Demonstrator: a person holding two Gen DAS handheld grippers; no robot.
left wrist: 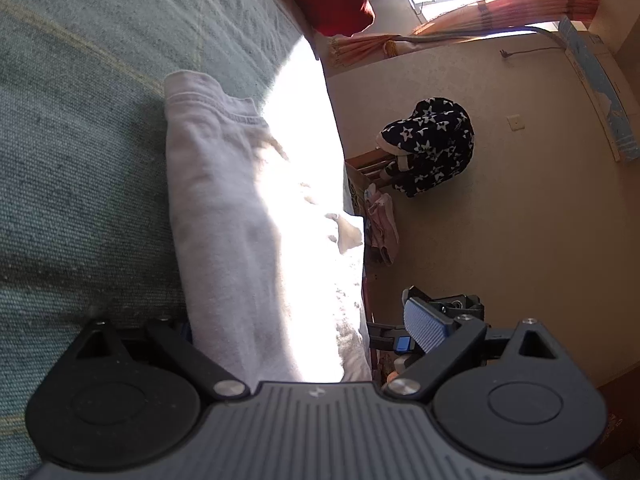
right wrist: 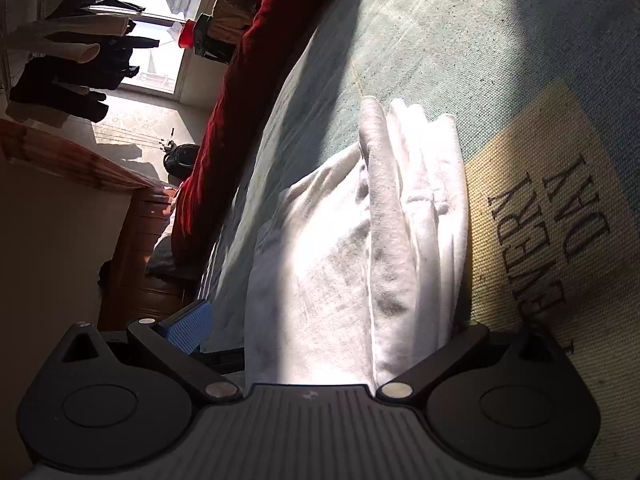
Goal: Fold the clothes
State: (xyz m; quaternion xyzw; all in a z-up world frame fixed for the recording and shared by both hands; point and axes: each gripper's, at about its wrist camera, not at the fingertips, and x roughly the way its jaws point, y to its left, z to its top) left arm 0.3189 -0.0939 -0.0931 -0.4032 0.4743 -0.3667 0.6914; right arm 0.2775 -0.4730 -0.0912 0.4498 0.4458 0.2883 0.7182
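Straddling folded white garment (left wrist: 240, 240), both tongs spread apart, right view alone showing lettered cushion (right wrist: 560, 240)

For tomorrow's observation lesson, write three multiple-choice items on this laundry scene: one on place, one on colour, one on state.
1. Where does the folded white garment lie?
A. on the green bedspread
B. on the floor
C. on a chair

2. What colour is the blanket along the bed's edge?
A. blue
B. dark red
C. yellow

3. How do the left gripper jaws stand?
A. spread wide around the garment
B. shut on a hanger
C. out of view

Key: 1 A, green cloth surrounds it; 2 B, its folds are deep red; 3 A, its fingers flank the cloth.
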